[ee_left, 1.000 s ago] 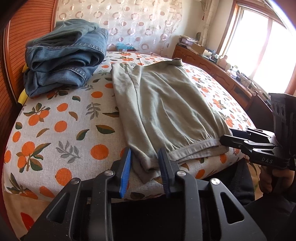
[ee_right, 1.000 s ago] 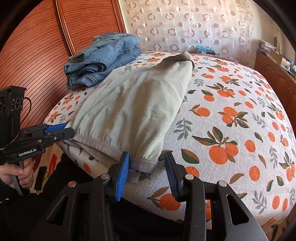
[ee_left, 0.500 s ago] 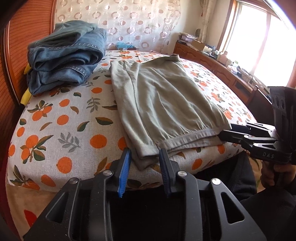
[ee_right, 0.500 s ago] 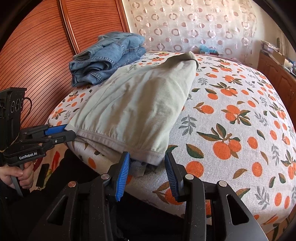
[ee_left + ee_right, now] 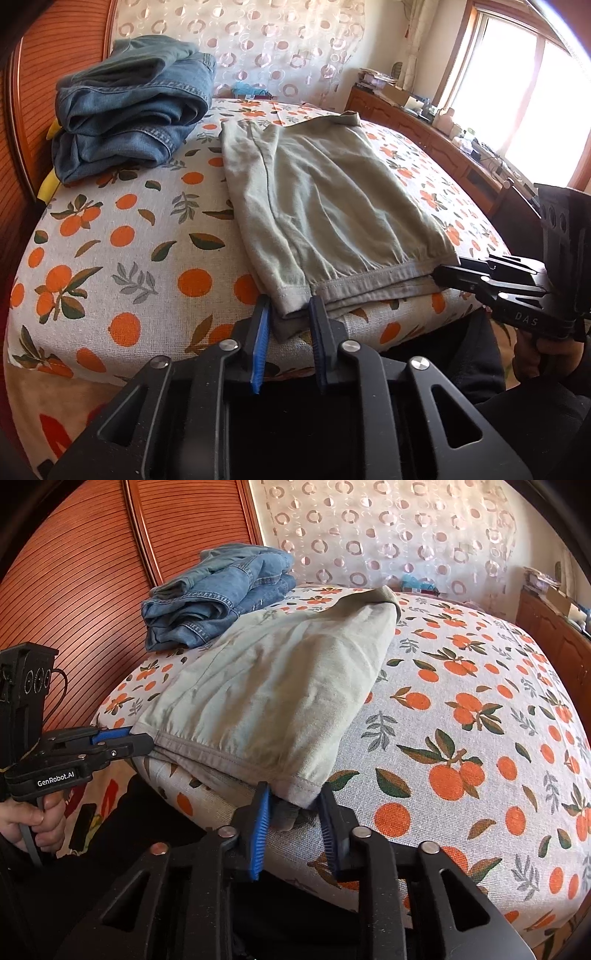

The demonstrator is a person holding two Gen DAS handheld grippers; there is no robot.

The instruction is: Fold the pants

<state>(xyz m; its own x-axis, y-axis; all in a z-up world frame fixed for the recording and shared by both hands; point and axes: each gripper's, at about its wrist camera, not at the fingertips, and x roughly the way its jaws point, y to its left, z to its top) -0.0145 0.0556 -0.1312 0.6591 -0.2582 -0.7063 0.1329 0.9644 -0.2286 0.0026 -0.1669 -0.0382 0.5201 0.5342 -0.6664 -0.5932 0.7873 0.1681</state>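
Note:
Pale green pants (image 5: 325,206) lie folded lengthwise on the bed, their hem at the near edge. My left gripper (image 5: 288,306) has the hem's left corner between its blue pads; the jaws are closing and the cloth fills the gap. In the right wrist view this gripper (image 5: 147,742) pinches the corner from the side. At the other end of the hem, my right gripper (image 5: 293,794) is closing its jaws on the right corner of the pants (image 5: 280,698), which bunches between the pads. The left wrist view shows that gripper (image 5: 441,275) clamped on the hem.
Folded blue jeans (image 5: 129,107) sit at the bed's far left by a ribbed wooden panel (image 5: 92,572). The bed cover (image 5: 129,258) is printed with oranges. A wooden sideboard (image 5: 424,129) with clutter runs along the right under a window. A hand (image 5: 33,819) holds each gripper.
Both grippers' jaws have narrowed from standing apart around the hem corners to pressing on them. The pants and the hands have stayed where they were.

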